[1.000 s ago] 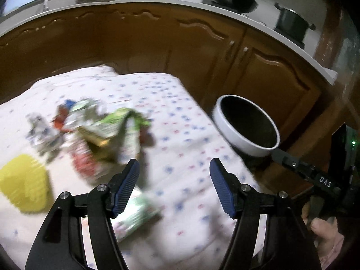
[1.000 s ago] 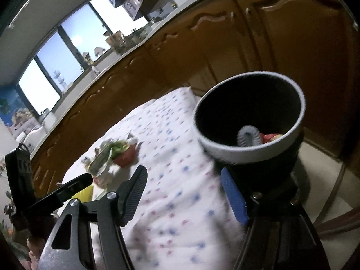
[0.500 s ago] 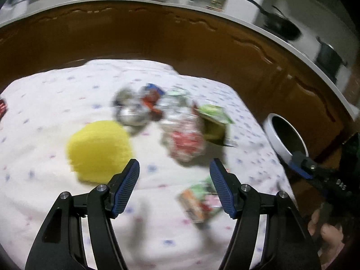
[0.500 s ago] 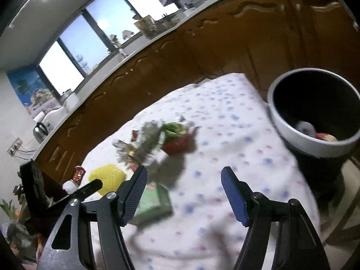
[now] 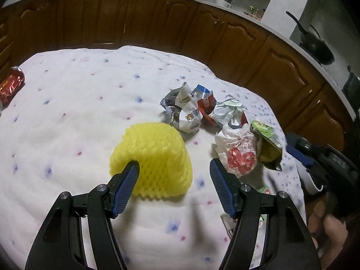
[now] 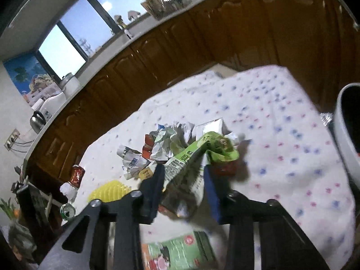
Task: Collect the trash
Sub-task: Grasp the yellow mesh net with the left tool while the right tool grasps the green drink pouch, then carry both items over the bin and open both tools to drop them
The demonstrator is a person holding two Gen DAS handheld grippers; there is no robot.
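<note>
Two fisheye views cover one desk (image 5: pixel 67 117), draped in a white cloth with small blue and pink dots. Behind it runs a curved row of dark wooden cabinets (image 5: pixel 139 20) under a pale countertop, with a black pan (image 5: pixel 317 47) at the far right of the left wrist view.

Trash lies in a loose heap right of the desk's middle: crumpled white and silver wrappers (image 5: pixel 186 110), a white bag with red print (image 5: pixel 238 155) and a green packet (image 5: pixel 267 144). Near us sits a yellow foam net (image 5: pixel 155 157), just ahead of our left claw (image 5: pixel 174 175), whose jaws stand apart with the net partly between them and no pad pressing it. A red packet (image 5: pixel 10 83) lies at the far left edge.

Only the right wrist view shows the windows (image 6: pixel 74 31) with daylight, a kettle (image 6: pixel 37 119) on the countertop, a can (image 6: pixel 67 211) low at the left, and the white rim of the bin (image 6: pixel 342 139) at the right edge. It also shows our right claw (image 6: pixel 183 180) closing, with the green packet (image 6: pixel 202 153) between its jaws; the pads look to be against it. A flat green and orange packet (image 6: pixel 180 252) lies on the cloth below that claw. The left wrist view alone shows the right tool from outside, and part of a hand (image 5: pixel 330 236) at the near right.
</note>
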